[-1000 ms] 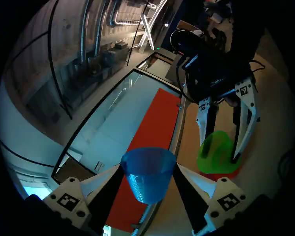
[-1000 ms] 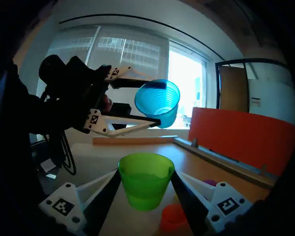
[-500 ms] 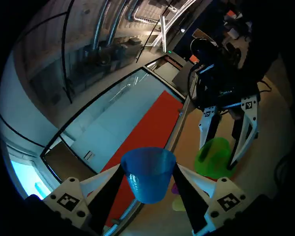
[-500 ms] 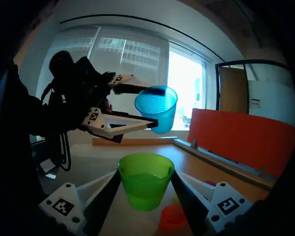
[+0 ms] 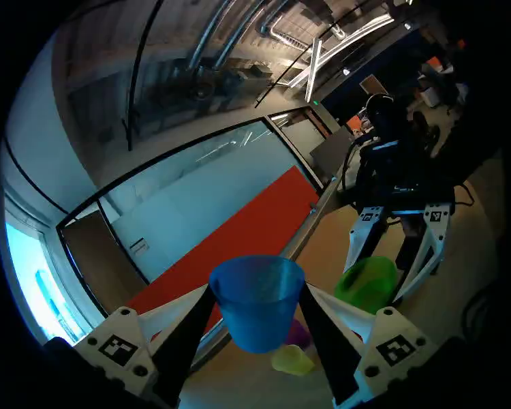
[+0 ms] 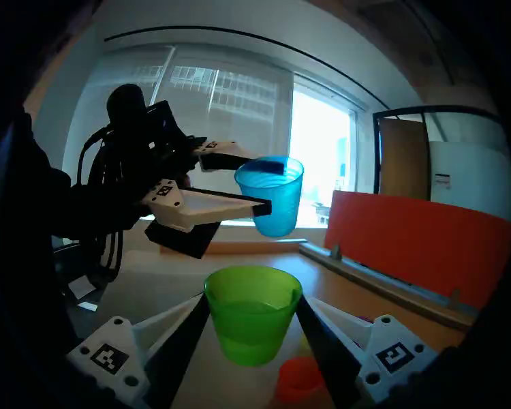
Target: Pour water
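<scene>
Right claw (image 6: 253,303) is clenched on the green cup (image 6: 253,330), upright, water partway up, held over the table (image 6: 337,276). An orange cup (image 6: 300,382) sits just below the green cup. Beyond and above the green cup, the left claw (image 6: 272,185) grips the blue cup (image 6: 270,201), near upright, contents hidden. Risks: blue cup off-centre when tipped, so water misses the green cup; rims knocking, causing a slosh; thin plastic buckling under squeeze.

Translucent plastic: blue cup (image 5: 257,303), green cup (image 6: 253,320) (table (image 6: 334,271) probably wood).
</scene>
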A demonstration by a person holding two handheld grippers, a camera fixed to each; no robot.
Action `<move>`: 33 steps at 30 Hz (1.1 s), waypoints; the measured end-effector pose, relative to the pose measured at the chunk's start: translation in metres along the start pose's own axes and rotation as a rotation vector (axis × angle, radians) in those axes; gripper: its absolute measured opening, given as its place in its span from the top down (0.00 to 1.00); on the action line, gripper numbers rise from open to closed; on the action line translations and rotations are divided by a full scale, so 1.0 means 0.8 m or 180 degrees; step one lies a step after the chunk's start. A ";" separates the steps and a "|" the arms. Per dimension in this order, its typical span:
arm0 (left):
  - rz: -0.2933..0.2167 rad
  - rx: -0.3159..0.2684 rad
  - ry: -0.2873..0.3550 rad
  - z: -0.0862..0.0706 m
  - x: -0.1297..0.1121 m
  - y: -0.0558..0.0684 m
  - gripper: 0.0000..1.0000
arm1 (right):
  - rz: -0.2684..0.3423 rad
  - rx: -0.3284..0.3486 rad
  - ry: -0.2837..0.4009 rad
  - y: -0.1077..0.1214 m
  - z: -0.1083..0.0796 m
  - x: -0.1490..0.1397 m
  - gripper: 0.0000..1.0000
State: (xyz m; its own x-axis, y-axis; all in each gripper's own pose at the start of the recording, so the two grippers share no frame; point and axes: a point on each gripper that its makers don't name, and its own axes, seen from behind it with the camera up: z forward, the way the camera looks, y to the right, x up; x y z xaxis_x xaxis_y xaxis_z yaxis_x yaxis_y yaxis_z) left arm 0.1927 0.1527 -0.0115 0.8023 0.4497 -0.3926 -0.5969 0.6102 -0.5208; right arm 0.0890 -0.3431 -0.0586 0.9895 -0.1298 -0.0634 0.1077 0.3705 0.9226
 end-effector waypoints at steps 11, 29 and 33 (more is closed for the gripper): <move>-0.0690 -0.0026 0.0051 -0.005 -0.006 -0.011 0.15 | -0.0009 0.0006 0.0010 -0.002 -0.001 0.004 0.10; -0.1385 -0.0131 0.0039 -0.004 -0.022 -0.008 0.15 | -0.0026 0.0019 0.0021 -0.004 0.001 0.010 0.10; -0.1522 -0.0154 0.0017 -0.003 -0.026 -0.003 0.15 | -0.0020 0.0024 0.0018 -0.004 0.002 0.010 0.10</move>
State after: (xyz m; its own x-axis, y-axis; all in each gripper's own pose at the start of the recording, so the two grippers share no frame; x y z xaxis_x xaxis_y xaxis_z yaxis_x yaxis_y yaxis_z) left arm 0.1779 0.1401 -0.0040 0.9870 0.1225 -0.1042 -0.1606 0.7167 -0.6787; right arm 0.0966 -0.3466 -0.0617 0.9893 -0.1270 -0.0714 0.1133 0.3627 0.9250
